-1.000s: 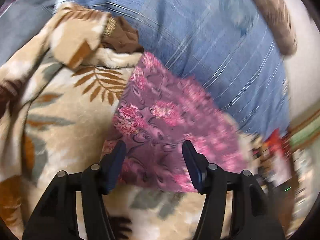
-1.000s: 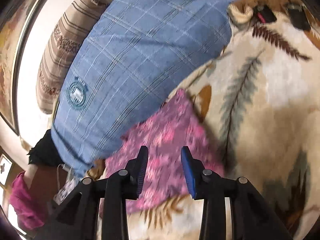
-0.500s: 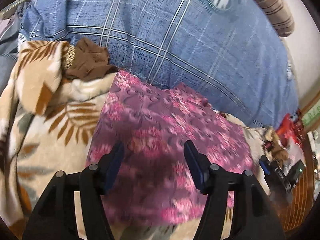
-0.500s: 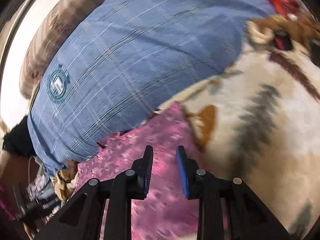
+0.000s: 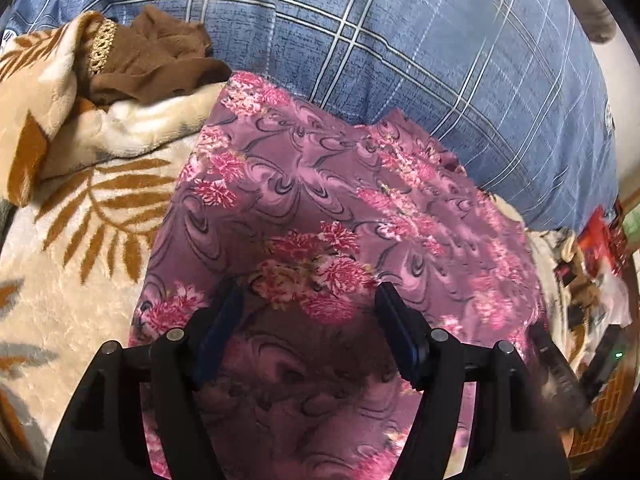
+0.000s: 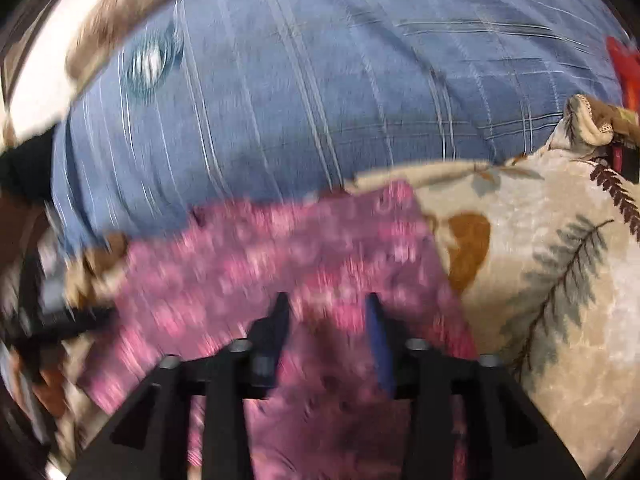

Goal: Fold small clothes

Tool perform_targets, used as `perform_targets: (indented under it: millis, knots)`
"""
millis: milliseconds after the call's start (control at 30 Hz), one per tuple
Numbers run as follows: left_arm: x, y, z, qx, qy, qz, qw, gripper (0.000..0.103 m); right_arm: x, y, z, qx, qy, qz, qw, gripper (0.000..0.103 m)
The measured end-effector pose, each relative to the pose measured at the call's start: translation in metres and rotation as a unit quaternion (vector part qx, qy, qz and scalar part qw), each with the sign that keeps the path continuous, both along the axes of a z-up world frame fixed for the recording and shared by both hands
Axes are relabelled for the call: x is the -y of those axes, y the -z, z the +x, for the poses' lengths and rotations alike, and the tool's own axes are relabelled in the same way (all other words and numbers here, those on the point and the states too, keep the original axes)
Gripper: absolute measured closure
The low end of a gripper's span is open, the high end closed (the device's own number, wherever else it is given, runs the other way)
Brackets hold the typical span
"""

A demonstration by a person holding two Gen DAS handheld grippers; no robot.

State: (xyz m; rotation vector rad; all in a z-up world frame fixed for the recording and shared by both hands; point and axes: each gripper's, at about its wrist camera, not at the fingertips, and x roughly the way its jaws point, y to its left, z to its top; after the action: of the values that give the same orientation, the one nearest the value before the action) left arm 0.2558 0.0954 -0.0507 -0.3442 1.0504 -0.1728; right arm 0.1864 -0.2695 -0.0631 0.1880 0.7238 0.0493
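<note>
A purple garment with pink flowers (image 5: 328,208) lies spread on a cream blanket with brown leaf print (image 5: 80,216). Its far edge rests against a big blue checked pillow (image 5: 400,40). My left gripper (image 5: 308,304) is open and empty, just above the middle of the garment. The garment also shows, blurred, in the right wrist view (image 6: 280,256). My right gripper (image 6: 326,312) is open and empty above the garment's near part, close to its right edge.
A crumpled brown cloth (image 5: 152,64) lies at the blanket's folded edge, left of the garment. A striped brown bolster (image 6: 132,12) lies behind the pillow (image 6: 340,80). Clutter with a red packet (image 5: 600,240) sits at the far right of the bed.
Both grippers have come forward and down over the purple garment, which now fills more of each view. The right gripper's fingers have opened a little wider than half a second ago.
</note>
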Motion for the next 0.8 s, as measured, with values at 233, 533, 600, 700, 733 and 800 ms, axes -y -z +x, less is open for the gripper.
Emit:
perform_targets:
  millis: [233, 533, 600, 700, 733, 800]
  knots:
    - [-0.032, -0.021, -0.005, 0.002, -0.012, -0.011, 0.9999, 0.034, -0.035, -0.019, -0.019, 0.031, -0.017, -0.046, 0.998, 0.052]
    - [-0.071, 0.003, -0.012, -0.057, -0.017, -0.019, 0.9981, 0.034, -0.084, 0.002, -0.019, -0.003, -0.016, -0.107, 0.994, 0.04]
    - [-0.086, -0.001, -0.01, -0.059, -0.029, -0.042, 0.997, 0.034, -0.106, -0.007, -0.027, 0.018, -0.047, -0.087, 0.995, 0.04]
    - [-0.11, -0.002, -0.006, -0.075, -0.046, -0.069, 0.9937, 0.034, -0.153, -0.015, -0.039, 0.039, -0.118, -0.092, 0.988, 0.04]
    - [-0.116, -0.002, -0.005, -0.079, -0.048, -0.072, 0.9931, 0.034, -0.179, -0.014, -0.044, 0.042, -0.158, -0.101, 0.981, 0.041]
    - [-0.127, -0.002, -0.003, -0.085, -0.05, -0.077, 0.9922, 0.034, -0.217, -0.008, -0.049, 0.04, -0.214, -0.116, 0.969, 0.04]
